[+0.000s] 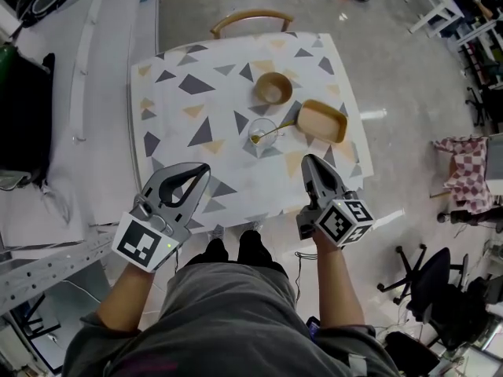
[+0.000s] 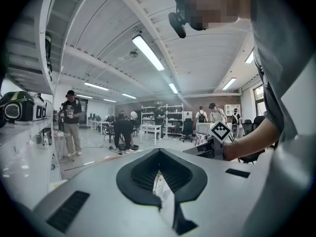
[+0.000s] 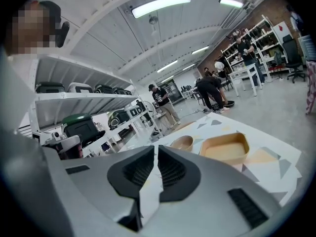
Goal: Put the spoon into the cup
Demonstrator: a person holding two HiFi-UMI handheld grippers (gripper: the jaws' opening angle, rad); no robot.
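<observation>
A clear glass cup (image 1: 263, 131) stands near the middle of the triangle-patterned table (image 1: 181, 108). A gold spoon (image 1: 273, 132) rests in it, its handle leaning out to the right. Both grippers hover over the table's near edge, apart from the cup. My left gripper (image 1: 206, 166) (image 2: 159, 151) is shut and holds nothing; its view faces the room, not the table. My right gripper (image 1: 306, 159) (image 3: 156, 148) is below and right of the cup, jaws together and empty. The cup is hidden behind the jaws in the right gripper view.
A round tan bowl (image 1: 273, 89) (image 3: 182, 143) and a rectangular tan tray (image 1: 324, 121) (image 3: 227, 148) sit just beyond the cup. A wooden chair (image 1: 251, 18) stands at the far edge. Shelving runs along the left; an office chair (image 1: 428, 281) is on the right.
</observation>
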